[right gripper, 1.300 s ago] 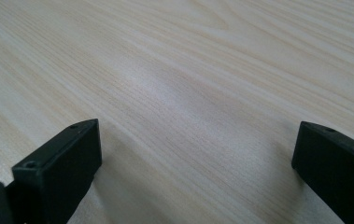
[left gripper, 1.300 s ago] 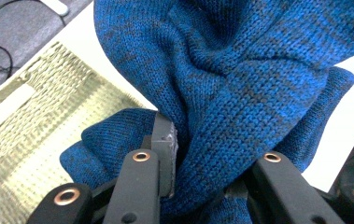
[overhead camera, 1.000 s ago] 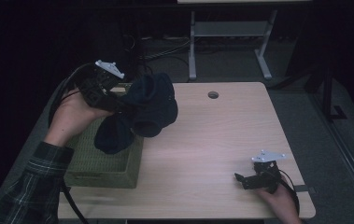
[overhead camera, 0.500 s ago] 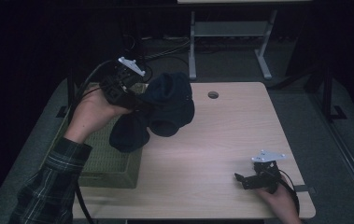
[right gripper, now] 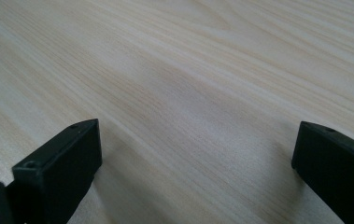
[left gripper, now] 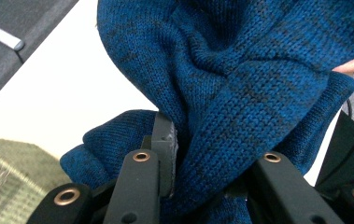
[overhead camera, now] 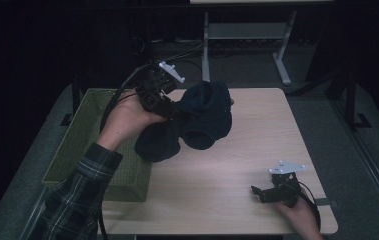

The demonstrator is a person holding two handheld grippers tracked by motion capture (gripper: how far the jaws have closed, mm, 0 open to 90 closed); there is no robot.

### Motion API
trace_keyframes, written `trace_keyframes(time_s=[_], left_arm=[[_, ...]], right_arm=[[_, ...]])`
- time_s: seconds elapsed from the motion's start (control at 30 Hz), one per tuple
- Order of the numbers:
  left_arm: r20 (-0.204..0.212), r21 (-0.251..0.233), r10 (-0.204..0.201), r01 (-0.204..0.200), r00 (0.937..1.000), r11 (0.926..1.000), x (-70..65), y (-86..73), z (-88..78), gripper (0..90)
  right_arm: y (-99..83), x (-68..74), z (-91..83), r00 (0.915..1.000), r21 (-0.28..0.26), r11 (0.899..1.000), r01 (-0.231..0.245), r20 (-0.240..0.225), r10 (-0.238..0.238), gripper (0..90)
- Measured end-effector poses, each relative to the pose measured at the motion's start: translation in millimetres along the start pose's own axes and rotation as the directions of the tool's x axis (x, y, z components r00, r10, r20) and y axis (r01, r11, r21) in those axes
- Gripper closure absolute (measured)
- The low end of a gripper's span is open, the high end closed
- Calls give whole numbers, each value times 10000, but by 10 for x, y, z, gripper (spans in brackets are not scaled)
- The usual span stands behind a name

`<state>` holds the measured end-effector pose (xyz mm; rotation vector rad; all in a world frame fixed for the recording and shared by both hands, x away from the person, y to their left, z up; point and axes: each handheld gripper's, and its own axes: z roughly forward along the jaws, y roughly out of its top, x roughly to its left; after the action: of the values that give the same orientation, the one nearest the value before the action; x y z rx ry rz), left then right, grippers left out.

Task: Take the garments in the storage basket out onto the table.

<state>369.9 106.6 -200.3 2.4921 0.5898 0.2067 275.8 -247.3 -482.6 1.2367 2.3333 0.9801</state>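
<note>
Sweater (overhead camera: 197, 122) bunched in left claw (overhead camera: 174, 112), sagging toward basket (overhead camera: 77, 150).

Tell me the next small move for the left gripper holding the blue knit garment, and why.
Probably lower the blue knit garment onto the bare table: the left gripper is clamped on it, it hangs in the air beside the green basket, and the right gripper waits open on the wood.

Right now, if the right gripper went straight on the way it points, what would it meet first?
Probably nothing soon: the right gripper, jaws open, lies low over the table and points left along bare wood. Farther on, the green basket may be in line, but depth is unclear.
</note>
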Motion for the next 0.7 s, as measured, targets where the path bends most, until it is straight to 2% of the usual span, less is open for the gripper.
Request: trace_keyframes(time_s=[0.17, 0.4, 0.5, 0.7], left_arm=[[204, 22, 112, -112, 9997, 9999, -55, 109, 138, 711], [202, 101, 61, -63, 9998, 9999, -132, 203, 359, 711], [266, 25, -241, 240, 9994, 9997, -161, 220, 477, 711], [509, -23, -529, 530, 9973, 9986, -232, 228, 742, 711]], right_arm=[[0, 2, 0, 10000, 5, 10000, 9, -21, -9, 13], [0, 4, -2, 10000, 8, 10000, 0, -42, 0, 13], [0, 6, -2, 10000, 18, 10000, 4, -67, -3, 13], [0, 7, -2, 10000, 13, 10000, 16, -83, -16, 13]])
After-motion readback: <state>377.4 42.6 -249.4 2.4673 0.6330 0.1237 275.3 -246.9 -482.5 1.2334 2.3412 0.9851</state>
